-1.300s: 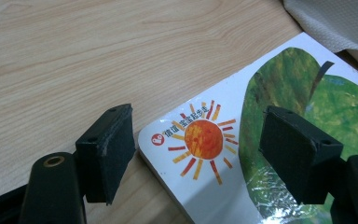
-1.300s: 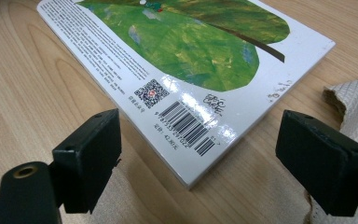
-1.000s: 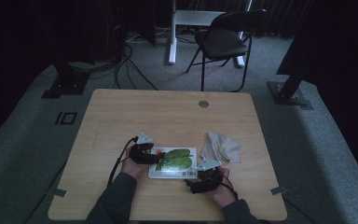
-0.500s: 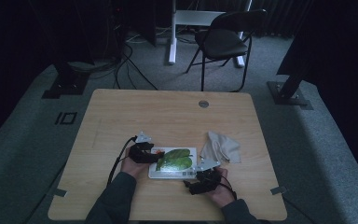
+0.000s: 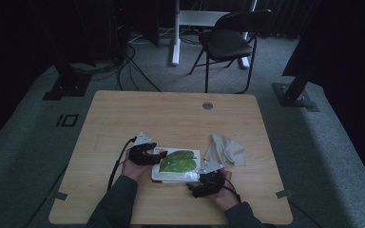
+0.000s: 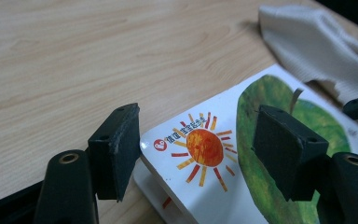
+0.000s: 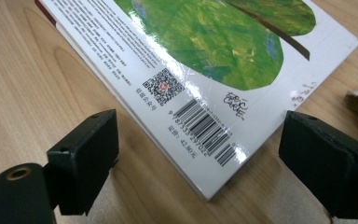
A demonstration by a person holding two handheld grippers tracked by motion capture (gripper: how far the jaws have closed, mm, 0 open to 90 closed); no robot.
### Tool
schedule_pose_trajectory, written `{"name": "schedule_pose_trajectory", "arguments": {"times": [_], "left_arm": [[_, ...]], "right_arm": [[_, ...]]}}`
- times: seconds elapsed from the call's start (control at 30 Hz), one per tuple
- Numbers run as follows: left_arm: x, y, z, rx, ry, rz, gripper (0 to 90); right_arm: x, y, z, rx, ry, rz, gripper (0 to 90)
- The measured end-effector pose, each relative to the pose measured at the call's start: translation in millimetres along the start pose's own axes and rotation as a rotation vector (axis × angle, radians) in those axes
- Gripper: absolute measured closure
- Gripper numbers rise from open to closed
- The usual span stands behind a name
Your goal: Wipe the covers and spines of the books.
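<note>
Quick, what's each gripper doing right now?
Left gripper: open, jaws just closing, straddling the white green-leaf book corner.
Right gripper: open, holding nothing.

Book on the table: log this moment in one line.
book flat on table | left gripper open, straddling corner | right gripper open at corner | cloth beside

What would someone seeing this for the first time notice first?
Most likely the picture book with the big green leaf on its cover, lying flat near the front edge of the wooden table. The left gripper and the right gripper sit at opposite corners of it with jaws open, and a crumpled pale cloth lies just to its right.
</note>
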State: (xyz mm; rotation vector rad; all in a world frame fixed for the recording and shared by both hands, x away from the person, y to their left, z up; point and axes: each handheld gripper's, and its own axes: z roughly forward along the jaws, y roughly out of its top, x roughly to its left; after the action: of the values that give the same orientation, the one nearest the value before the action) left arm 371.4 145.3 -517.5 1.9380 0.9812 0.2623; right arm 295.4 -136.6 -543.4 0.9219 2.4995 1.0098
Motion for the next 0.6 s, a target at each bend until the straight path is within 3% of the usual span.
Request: {"name": "schedule_pose_trajectory", "arguments": {"times": [0.33,0.6], "left_arm": [[-10.0,19.9,-13.1,-0.066,-0.028,0.025,32.8],[-14.9,28.1,-14.9,-0.073,-0.026,0.043,33.2]], "right_arm": [[0.5,6.5,4.0,-0.014,-0.039,-0.019,10.5],[5.7,14.3,7.3,-0.051,-0.07,-0.066,11.5]]}}
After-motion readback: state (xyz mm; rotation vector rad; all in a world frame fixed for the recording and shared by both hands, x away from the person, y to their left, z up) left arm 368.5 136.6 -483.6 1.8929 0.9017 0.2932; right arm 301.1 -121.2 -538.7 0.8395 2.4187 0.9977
